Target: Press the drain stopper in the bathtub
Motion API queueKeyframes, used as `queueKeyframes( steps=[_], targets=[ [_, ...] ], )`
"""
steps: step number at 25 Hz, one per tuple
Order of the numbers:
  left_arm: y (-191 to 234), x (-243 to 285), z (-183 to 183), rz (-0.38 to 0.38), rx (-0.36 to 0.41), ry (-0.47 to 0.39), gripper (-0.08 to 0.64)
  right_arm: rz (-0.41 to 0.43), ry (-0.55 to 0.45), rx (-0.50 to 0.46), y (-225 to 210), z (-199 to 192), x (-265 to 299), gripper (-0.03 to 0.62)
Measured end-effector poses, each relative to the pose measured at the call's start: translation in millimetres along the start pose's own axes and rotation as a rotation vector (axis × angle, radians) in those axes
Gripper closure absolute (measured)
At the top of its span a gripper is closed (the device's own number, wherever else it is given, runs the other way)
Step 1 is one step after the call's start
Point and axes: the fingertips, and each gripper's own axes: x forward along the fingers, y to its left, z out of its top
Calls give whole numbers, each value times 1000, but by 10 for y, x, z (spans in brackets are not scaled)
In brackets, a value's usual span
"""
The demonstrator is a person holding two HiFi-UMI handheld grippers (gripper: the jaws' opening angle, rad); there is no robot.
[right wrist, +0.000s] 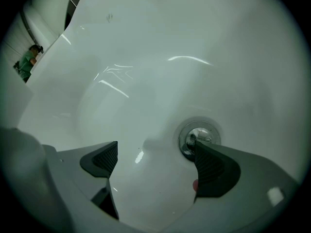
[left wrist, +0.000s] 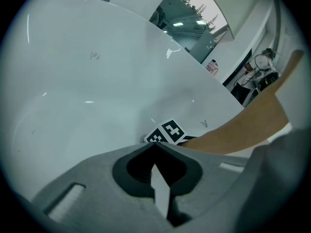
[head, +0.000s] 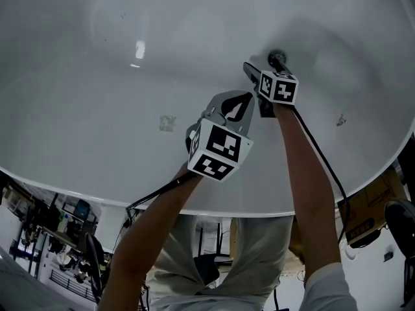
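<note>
The drain stopper point(right wrist: 200, 139), a round chrome cap, is set in the floor of the white bathtub point(right wrist: 146, 52), close to where the floor curves up into the wall. The right tool point(right wrist: 158, 161) is held steeply downward over it. Its jaws are spread wide and nothing is grasped; only bare tub floor lies between them. In the right gripper view one ribbed pad overlaps the stopper's near edge, but whether it touches the cap cannot be told.

The press is judged to be best made with the tip of that one jaw. It should first be shifted from the rim onto the middle of the cap, since a push at the edge could slide off the polished dome or tilt it. A short, firm push straight down is then called for, followed by a clean lift so the mechanism can latch.

The left tool point(left wrist: 154, 152) is clenched on nothing, just beside the right forearm. It is not needed and is best held clear of the drain.
</note>
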Motion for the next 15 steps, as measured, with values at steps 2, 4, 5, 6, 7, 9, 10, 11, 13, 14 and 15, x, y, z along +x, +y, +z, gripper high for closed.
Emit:
queueKeyframes(
  steps=[2,4,5,6,7,9,10,11,13,14,15],
  targets=[
    [-46,-23,23,-4,7,1,560,11,4,6,26,-12,-37,104],
    [-76,-47,45,-5,14,1,560,21,-11,12,68,33,-90,104],
    [-85,-62,53,-4,16,1,560,27,-17,10,102,59,-121,104],
    [-96,-81,60,-1,17,1,560,34,-22,7,140,82,-157,104],
    [-110,-105,71,1,17,0,560,42,-26,5,179,104,-200,104],
    [-148,-165,115,5,21,-3,560,54,-35,6,245,161,-306,104],
    [-169,-202,145,7,23,-6,560,59,-39,7,275,191,-368,104],
    [-190,-243,176,9,24,-10,560,62,-43,7,303,218,-433,104],
    [-228,-329,240,14,24,-18,560,64,-53,3,351,266,-571,104],
    [-248,-375,272,18,22,-22,560,65,-59,1,372,292,-647,104],
    [-270,-423,304,21,20,-25,560,66,-65,-2,392,318,-727,106]
  ],
)
